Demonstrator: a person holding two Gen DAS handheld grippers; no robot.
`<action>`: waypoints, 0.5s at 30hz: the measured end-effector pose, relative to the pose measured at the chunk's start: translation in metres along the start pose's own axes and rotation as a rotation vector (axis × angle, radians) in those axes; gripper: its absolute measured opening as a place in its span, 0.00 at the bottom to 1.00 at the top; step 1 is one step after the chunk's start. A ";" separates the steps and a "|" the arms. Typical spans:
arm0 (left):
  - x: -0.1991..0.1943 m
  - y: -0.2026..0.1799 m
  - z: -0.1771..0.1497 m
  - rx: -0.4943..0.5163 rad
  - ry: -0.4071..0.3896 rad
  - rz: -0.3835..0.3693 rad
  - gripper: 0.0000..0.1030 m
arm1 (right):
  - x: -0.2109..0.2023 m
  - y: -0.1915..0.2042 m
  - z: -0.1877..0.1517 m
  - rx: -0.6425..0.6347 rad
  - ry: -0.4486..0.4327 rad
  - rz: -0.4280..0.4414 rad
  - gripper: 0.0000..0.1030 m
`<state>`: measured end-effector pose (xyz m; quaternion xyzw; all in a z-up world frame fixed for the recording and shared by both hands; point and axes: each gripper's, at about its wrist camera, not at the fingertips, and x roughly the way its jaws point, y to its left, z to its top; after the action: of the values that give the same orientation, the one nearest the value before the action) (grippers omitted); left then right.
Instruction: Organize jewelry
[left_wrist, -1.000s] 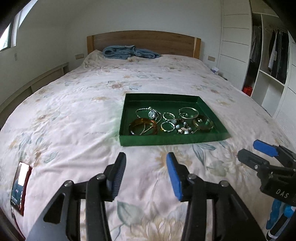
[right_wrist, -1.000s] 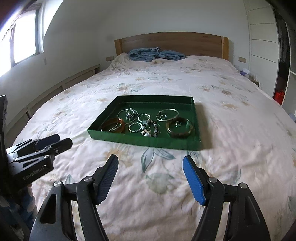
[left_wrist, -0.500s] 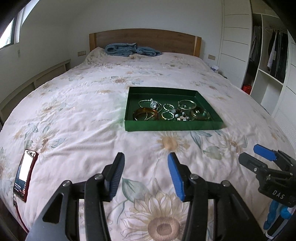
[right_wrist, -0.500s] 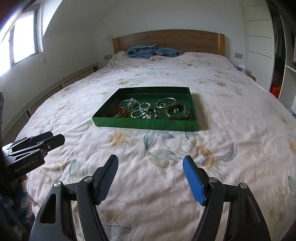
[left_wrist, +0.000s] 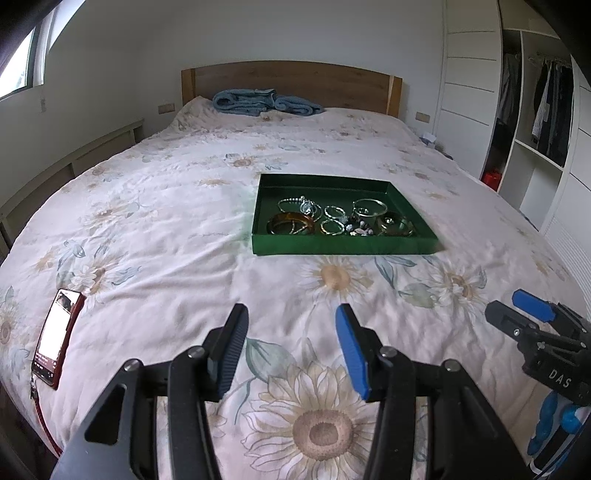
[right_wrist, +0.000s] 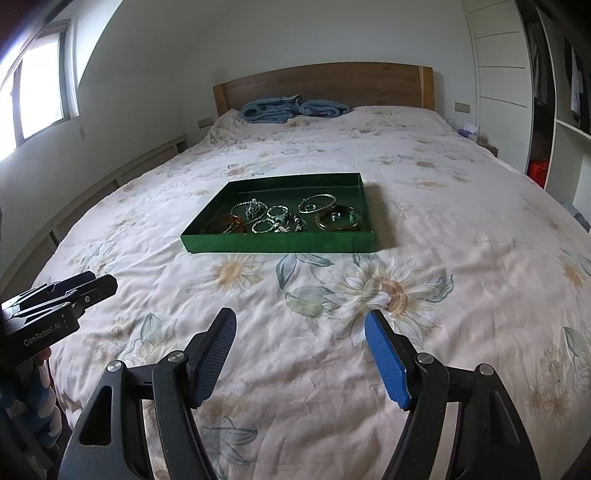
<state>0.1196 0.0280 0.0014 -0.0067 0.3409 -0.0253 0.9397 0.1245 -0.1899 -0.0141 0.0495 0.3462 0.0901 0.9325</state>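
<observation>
A green tray (left_wrist: 343, 246) lies on the flowered bedspread in the middle of the bed; it also shows in the right wrist view (right_wrist: 280, 244). Inside lie several bangles, rings and chains: an amber bangle (left_wrist: 291, 224) at the left, a silver bangle (left_wrist: 369, 206) and a brown-green bangle (right_wrist: 339, 218) at the right. My left gripper (left_wrist: 290, 321) is open and empty, well short of the tray above the bed's near end. My right gripper (right_wrist: 301, 325) is open and empty, also well short of the tray. Each gripper appears at the edge of the other's view.
A red-cased phone (left_wrist: 56, 336) with a lit screen lies on the bed at the near left edge. Folded blue cloth (left_wrist: 264, 101) lies by the wooden headboard. A white wardrobe with hanging clothes (left_wrist: 546, 110) stands on the right.
Both grippers have drawn back from the tray toward the foot of the bed; the tray looks smaller and farther. Both stay open and empty.
</observation>
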 end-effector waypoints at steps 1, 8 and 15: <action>-0.002 0.000 0.000 0.001 -0.004 0.004 0.46 | -0.001 0.001 -0.001 -0.003 -0.002 0.001 0.69; -0.014 -0.003 -0.007 0.013 -0.040 0.044 0.46 | -0.011 0.008 -0.007 -0.013 -0.014 0.007 0.69; -0.026 -0.004 -0.008 0.016 -0.068 0.056 0.46 | -0.020 0.013 -0.010 -0.028 -0.033 -0.003 0.75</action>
<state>0.0945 0.0253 0.0117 0.0097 0.3087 -0.0015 0.9511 0.1009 -0.1807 -0.0069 0.0374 0.3296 0.0929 0.9388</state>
